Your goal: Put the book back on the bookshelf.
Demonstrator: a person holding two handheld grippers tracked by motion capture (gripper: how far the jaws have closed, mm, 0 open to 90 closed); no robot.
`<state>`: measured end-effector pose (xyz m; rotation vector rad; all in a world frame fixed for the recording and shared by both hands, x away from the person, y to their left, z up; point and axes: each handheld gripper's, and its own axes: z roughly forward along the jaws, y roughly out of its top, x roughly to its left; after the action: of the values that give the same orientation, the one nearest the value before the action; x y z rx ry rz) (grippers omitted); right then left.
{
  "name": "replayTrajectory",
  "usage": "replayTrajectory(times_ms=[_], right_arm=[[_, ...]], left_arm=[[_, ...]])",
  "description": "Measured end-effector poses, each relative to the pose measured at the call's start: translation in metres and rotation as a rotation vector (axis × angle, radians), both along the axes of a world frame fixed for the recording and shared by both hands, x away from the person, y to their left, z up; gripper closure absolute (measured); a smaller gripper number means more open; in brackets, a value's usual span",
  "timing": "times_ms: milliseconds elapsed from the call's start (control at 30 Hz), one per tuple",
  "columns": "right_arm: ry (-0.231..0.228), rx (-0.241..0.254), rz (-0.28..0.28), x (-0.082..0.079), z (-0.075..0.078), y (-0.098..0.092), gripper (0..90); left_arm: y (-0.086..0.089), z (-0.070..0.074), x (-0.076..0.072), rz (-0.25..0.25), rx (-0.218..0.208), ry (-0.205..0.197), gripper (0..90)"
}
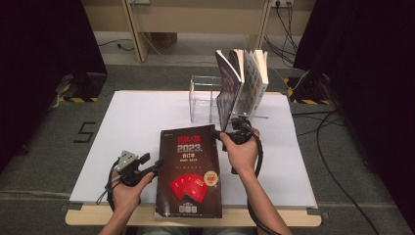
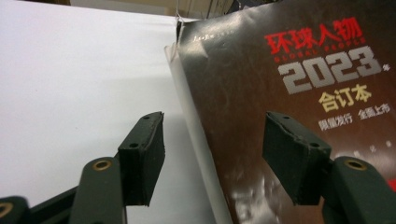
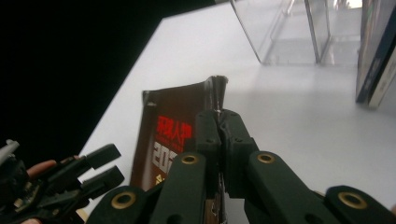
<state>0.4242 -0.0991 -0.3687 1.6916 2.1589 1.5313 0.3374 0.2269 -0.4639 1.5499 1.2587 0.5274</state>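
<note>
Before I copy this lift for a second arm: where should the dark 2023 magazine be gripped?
Grip the dark 2023 magazine at its far right corner, coming from the right: it lies flat, so only its thin edge fits between fingers. The right gripper pinches there.

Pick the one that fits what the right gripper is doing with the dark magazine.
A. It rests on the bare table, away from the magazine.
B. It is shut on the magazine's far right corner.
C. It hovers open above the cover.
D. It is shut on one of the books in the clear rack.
B: in the right gripper view the right gripper has its jaws pressed together on the corner edge of the magazine.
</note>
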Motion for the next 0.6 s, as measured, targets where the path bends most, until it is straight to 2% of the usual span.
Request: replayTrajectory(times_ms=[200,300,367,467,600], right_arm=[[-0.092,0.010,-0.019,-0.002,0.029,0.000,88.1],[-0.146,0.033,-0.030,-0.003,0.046,0.002,88.1],[-0.200,-0.008,-0.051,-0.005,0.056,0.006,88.1],[-0.235,-0.035,-0.073,-0.002,0.065,0.010,88.1],[-0.275,-0.043,-0.106,0.002,0.073,0.009,88.1]], left_arm=[[0.000,0.002,0.000,0.001,-0.018,-0.007,31.6],[0.000,0.003,0.000,0.001,-0.019,-0.012,31.3],[0.000,0.003,0.000,-0.004,-0.018,-0.014,31.7],[0.000,0.003,0.000,-0.006,-0.017,-0.015,32.6],[-0.001,0.003,0.001,-0.010,-0.016,-0.016,33.6]])
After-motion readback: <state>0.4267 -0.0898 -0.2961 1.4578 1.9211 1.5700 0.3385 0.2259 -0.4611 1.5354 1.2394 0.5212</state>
